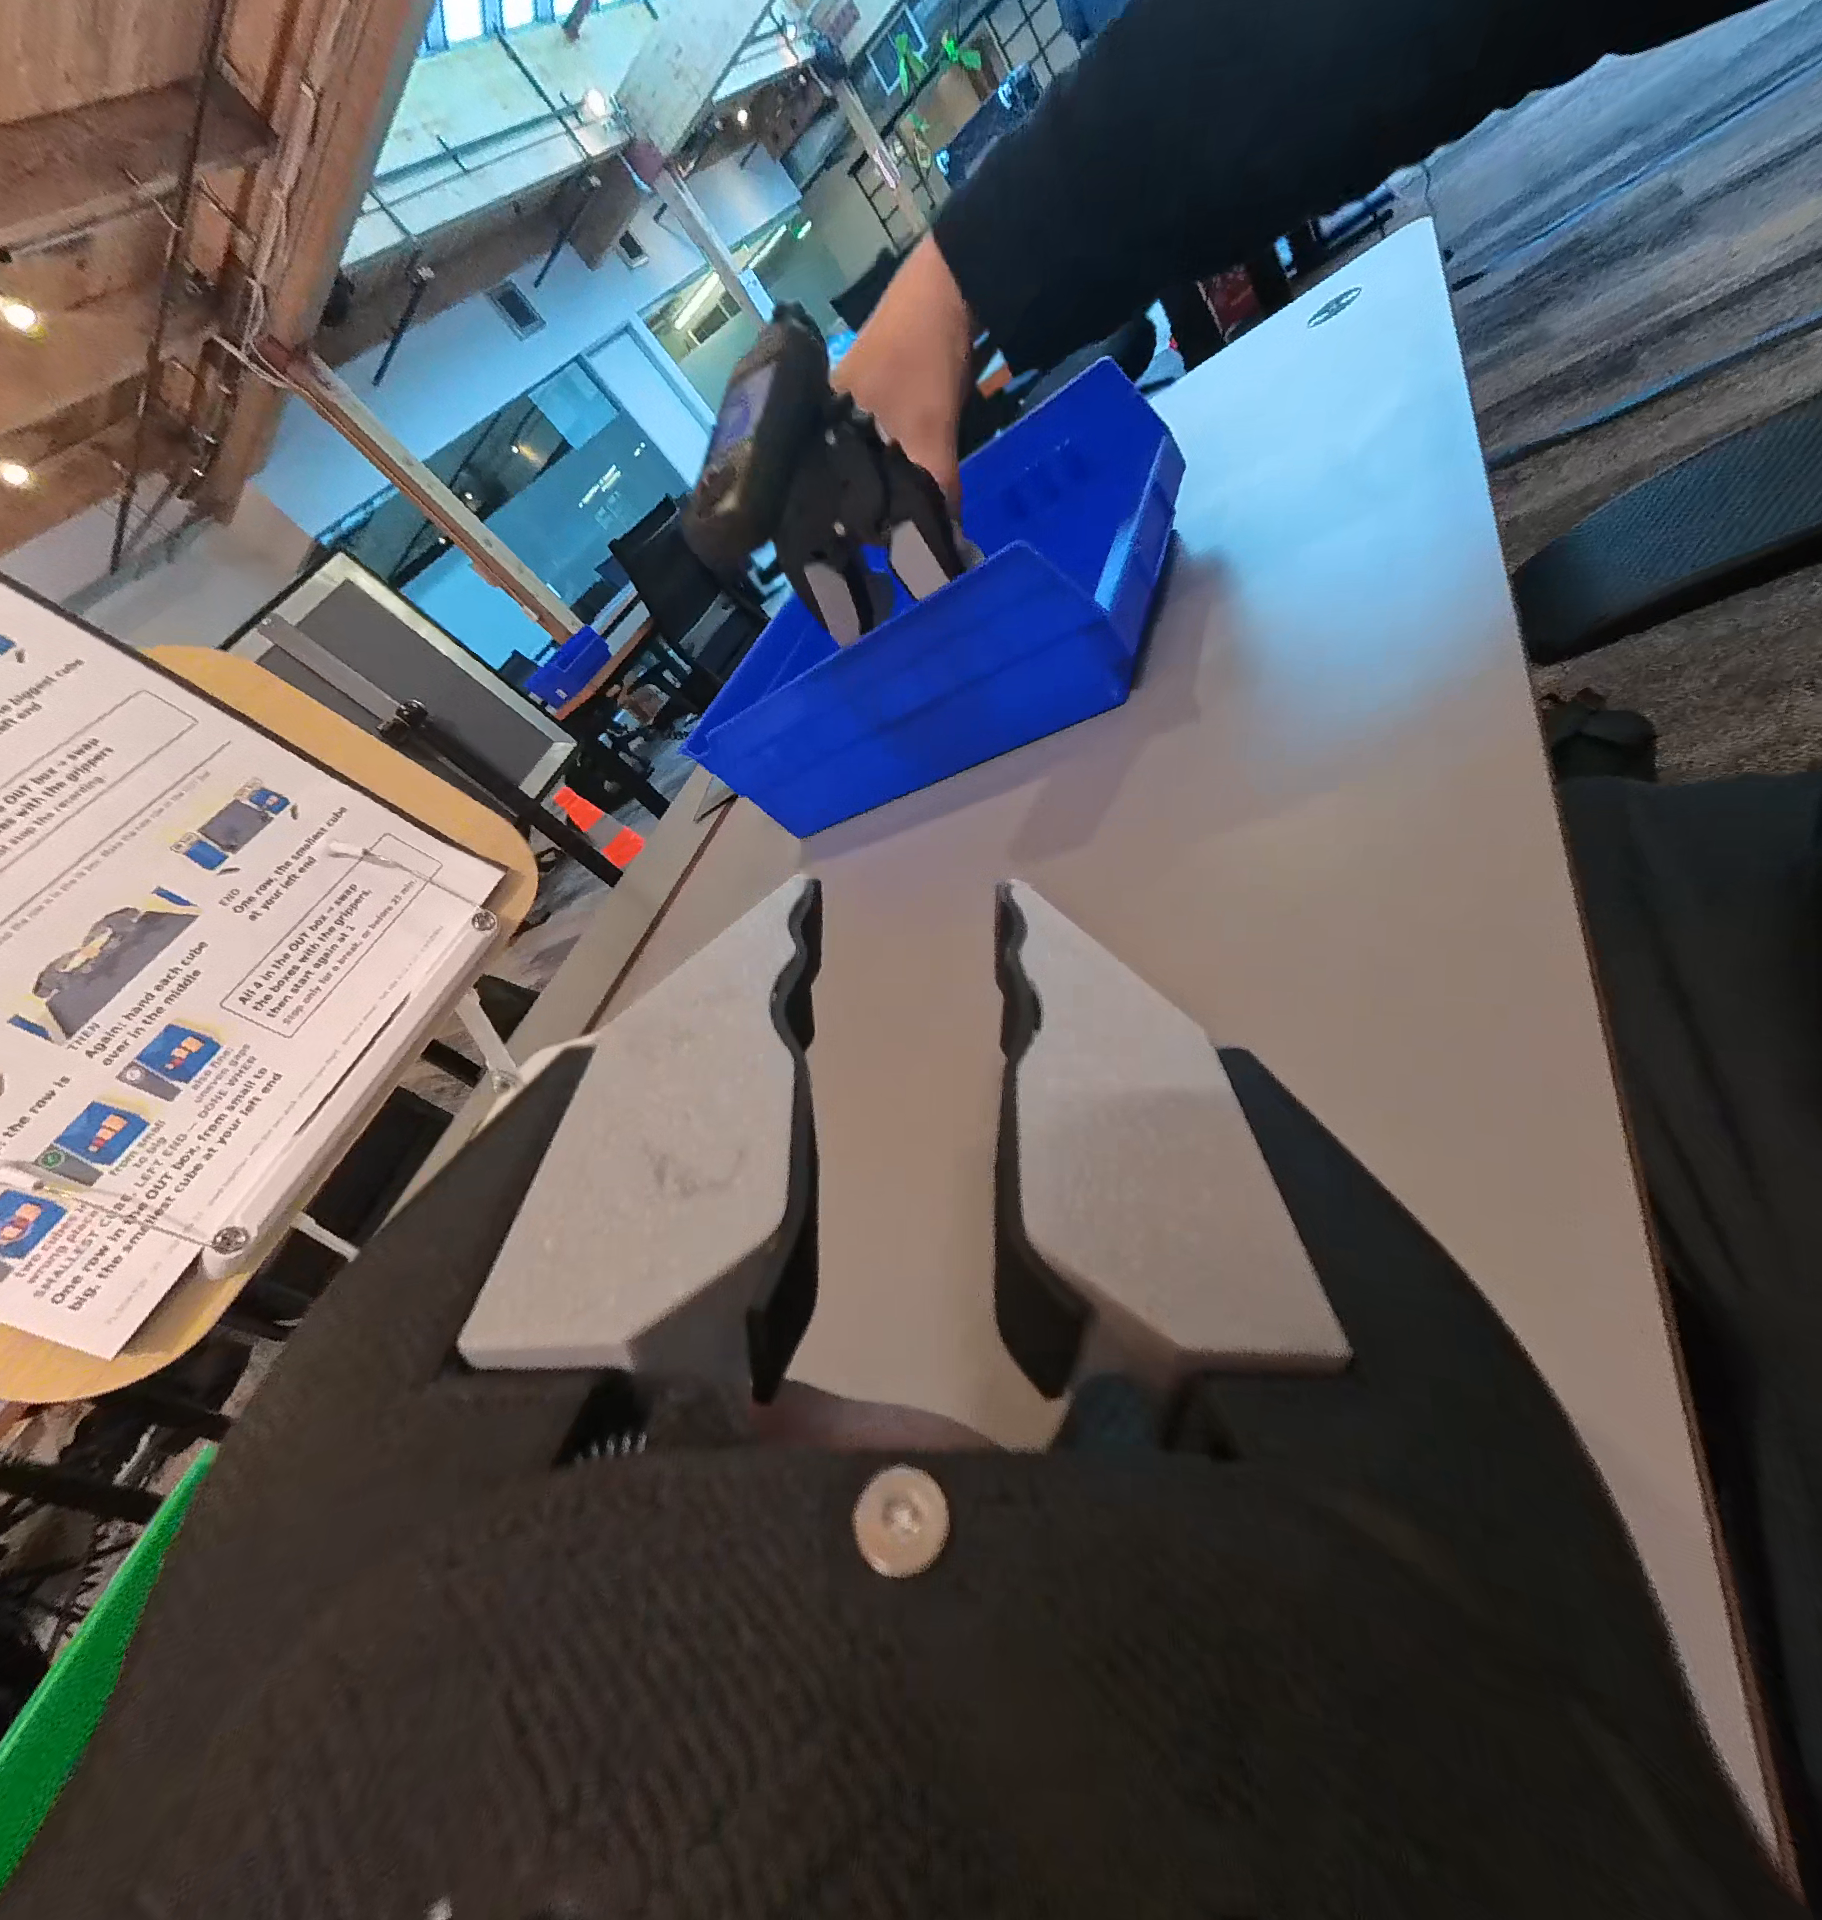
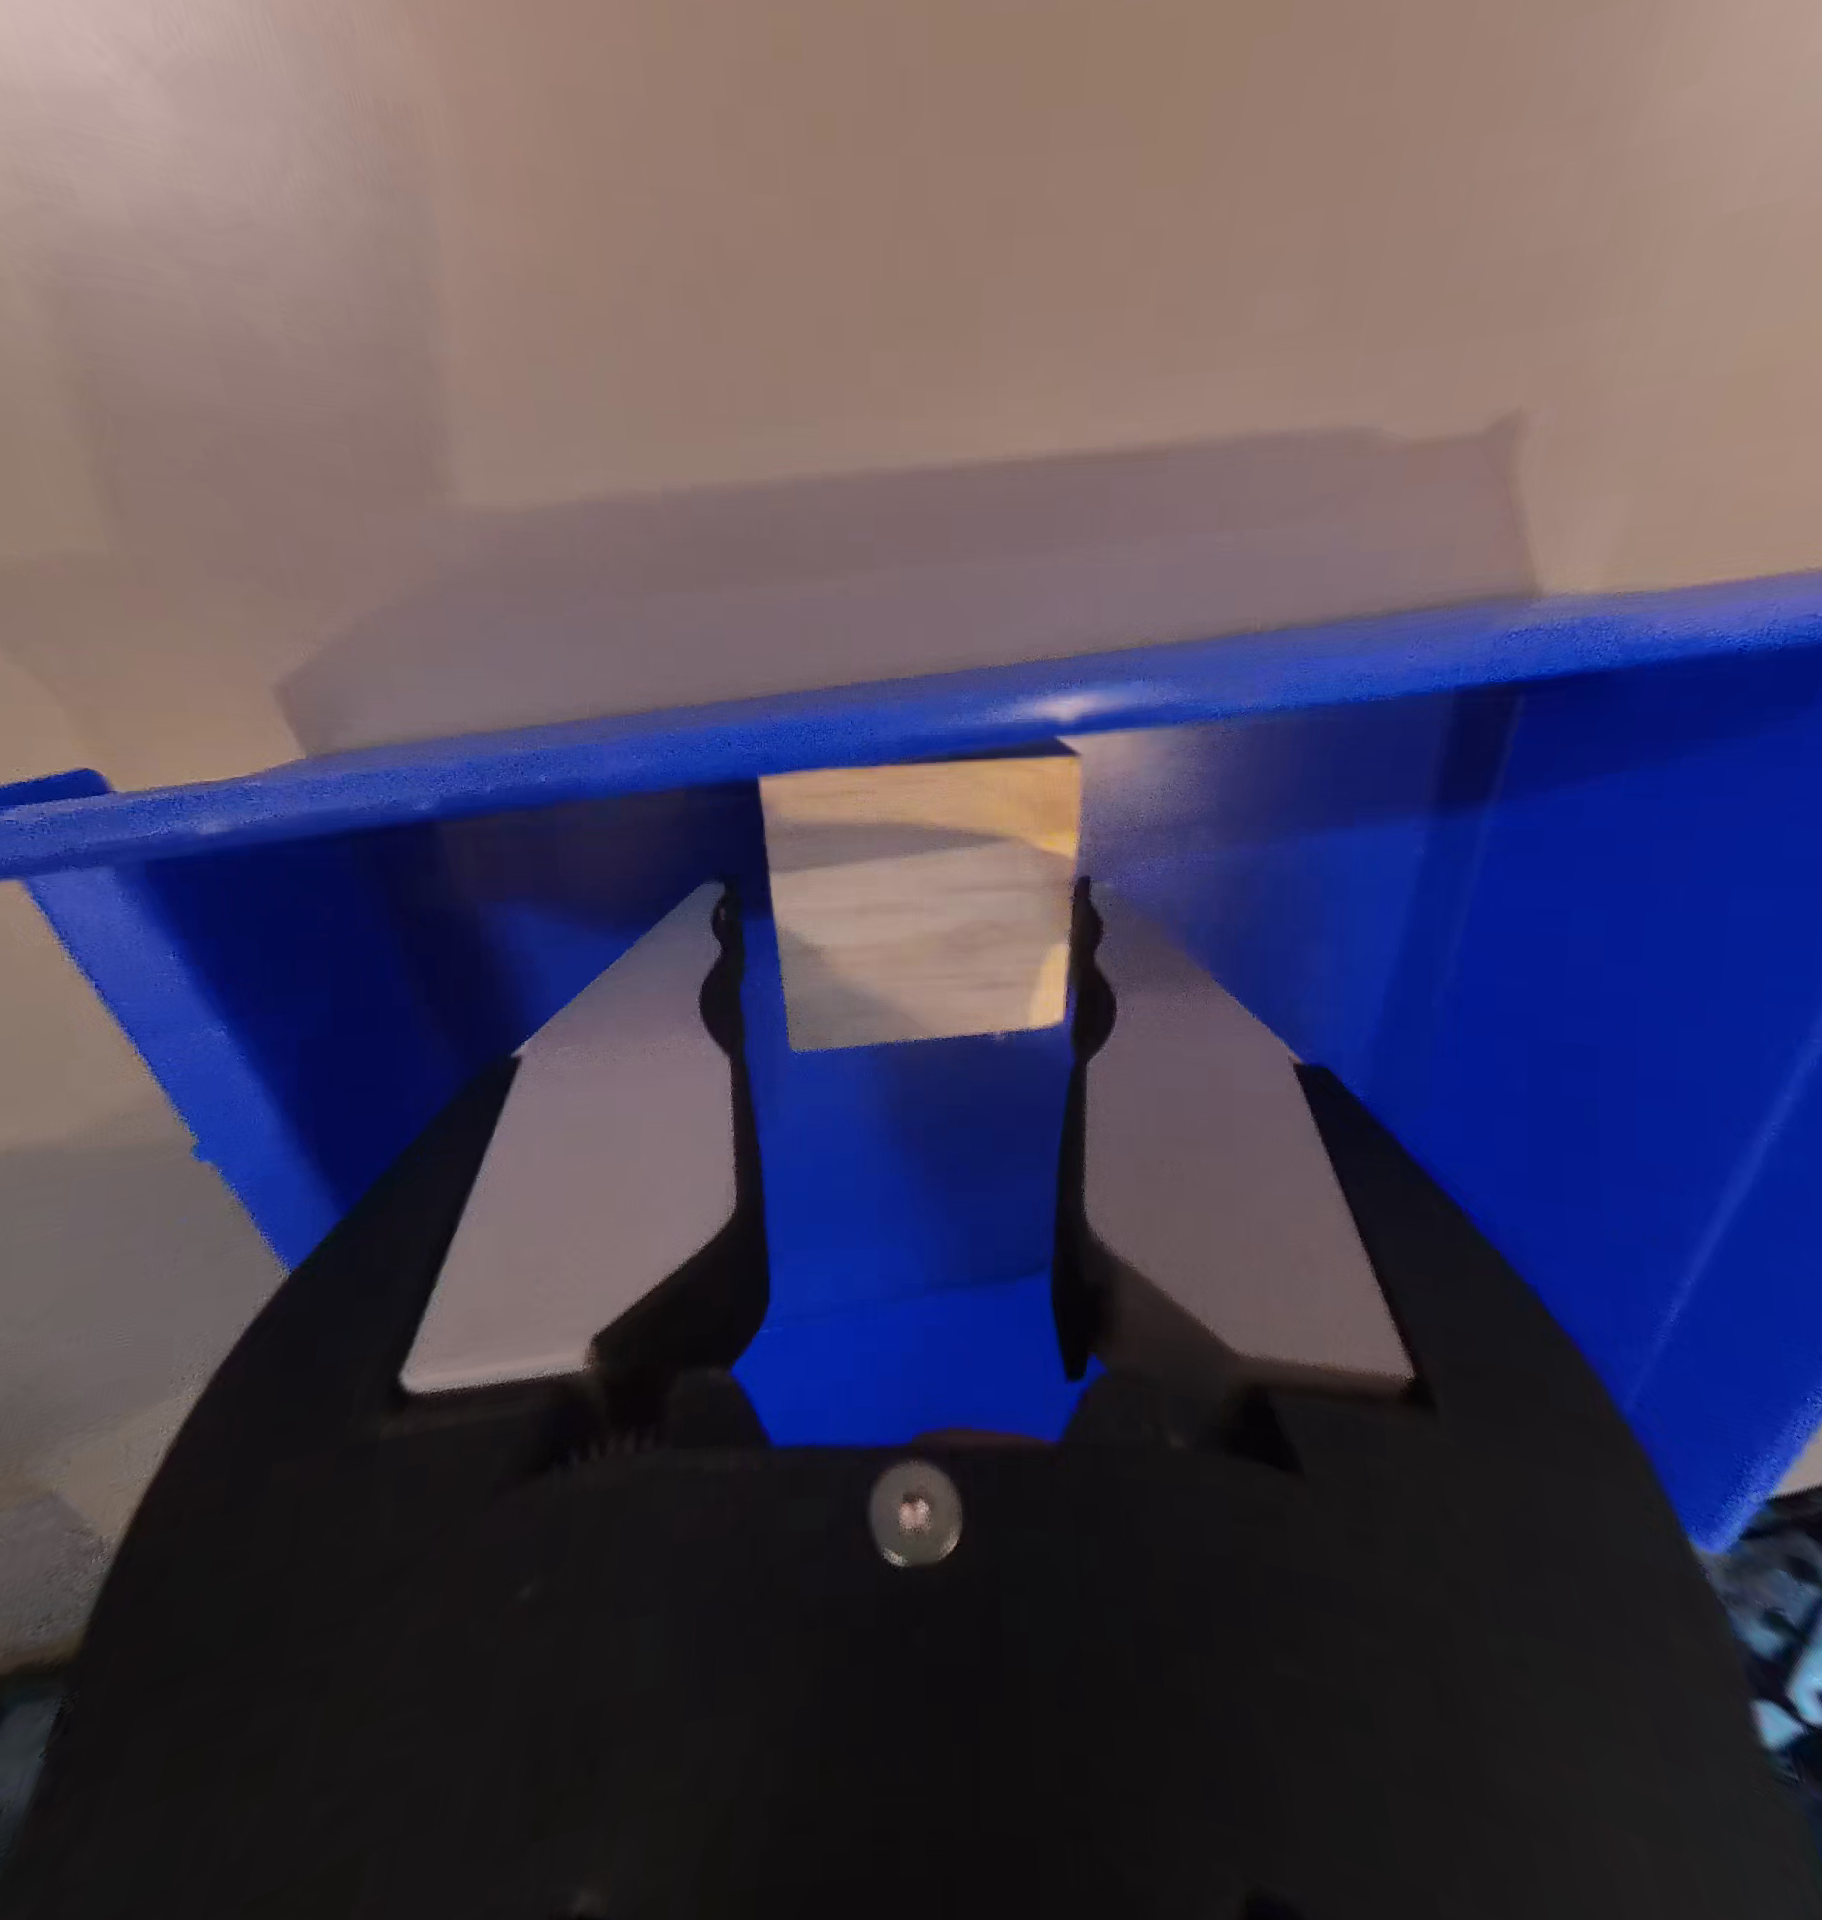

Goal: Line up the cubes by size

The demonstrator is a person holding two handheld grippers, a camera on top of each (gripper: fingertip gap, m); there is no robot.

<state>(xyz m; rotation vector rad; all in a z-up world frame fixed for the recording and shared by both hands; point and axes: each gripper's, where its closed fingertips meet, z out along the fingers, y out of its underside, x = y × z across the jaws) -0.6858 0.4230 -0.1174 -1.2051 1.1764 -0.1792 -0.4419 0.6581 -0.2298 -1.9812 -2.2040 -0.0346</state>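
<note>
A pale wooden cube (image 2: 917, 935) lies in the blue bin (image 2: 1509, 935), against its wall. My right gripper (image 2: 902, 899) is down in the bin, open, with one finger on each side of the cube. The right finger sits at the cube's edge and a thin strip of blue shows by the left finger. In the left wrist view a hand holds the right gripper (image 1: 886, 597) inside the blue bin (image 1: 990, 665); no cube shows there. My left gripper (image 1: 907, 925) is open and empty, low over the grey table (image 1: 1302, 883), short of the bin.
A printed instruction sheet on a board (image 1: 159, 987) stands on a wooden stand left of the table. A green panel (image 1: 45, 1683) is at the lower left. The person's dark clothing (image 1: 1748, 1143) borders the table's right edge. A black mat (image 1: 1696, 540) lies on the floor.
</note>
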